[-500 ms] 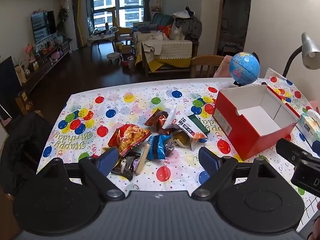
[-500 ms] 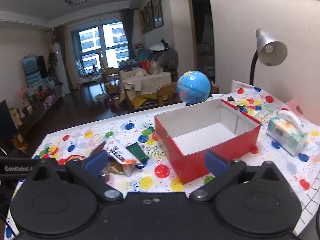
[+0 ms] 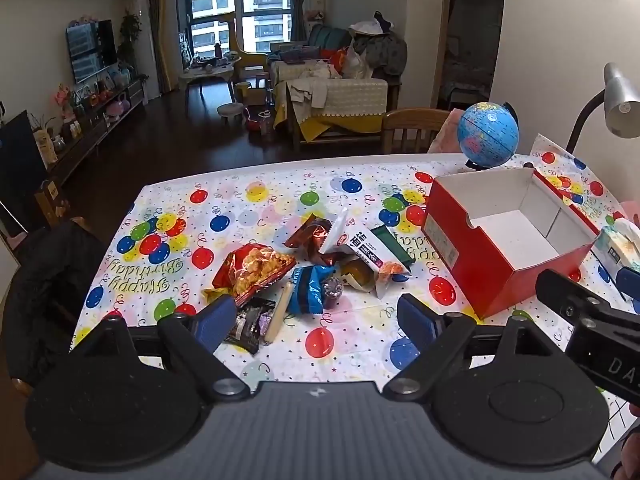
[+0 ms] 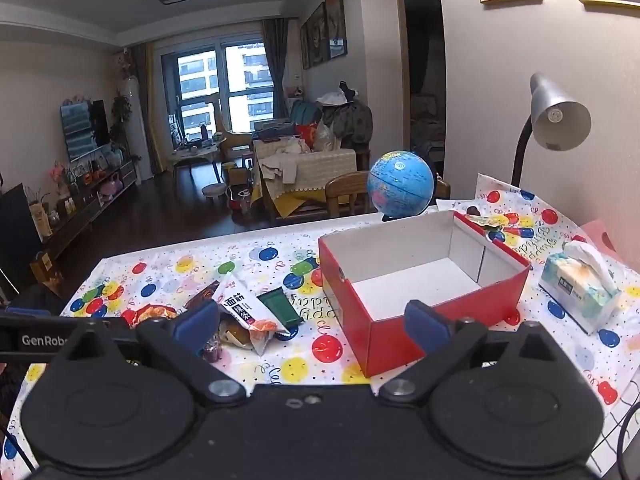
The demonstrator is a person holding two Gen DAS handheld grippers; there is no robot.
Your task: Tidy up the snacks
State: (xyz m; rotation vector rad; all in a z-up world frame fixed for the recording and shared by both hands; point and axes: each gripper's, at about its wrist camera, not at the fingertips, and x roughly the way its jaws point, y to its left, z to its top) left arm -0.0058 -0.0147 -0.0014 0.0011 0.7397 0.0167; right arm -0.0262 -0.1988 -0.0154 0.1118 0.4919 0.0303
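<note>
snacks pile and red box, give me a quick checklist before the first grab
1. Left gripper open and holding nothing: ok.
2. Right gripper open and holding nothing: ok.
3. Red box open on top, nothing seen inside: ok.
4. Snacks in reach of the left gripper, just ahead of its fingertips on the table: ok, likely.
5. Packets lie apart enough to take one alone: not ok, they overlap; the blue packet near the pile's edge looks easiest.
6. Path from pile to box free of the globe and tissue pack: ok, both stand beyond or beside the box.
</note>
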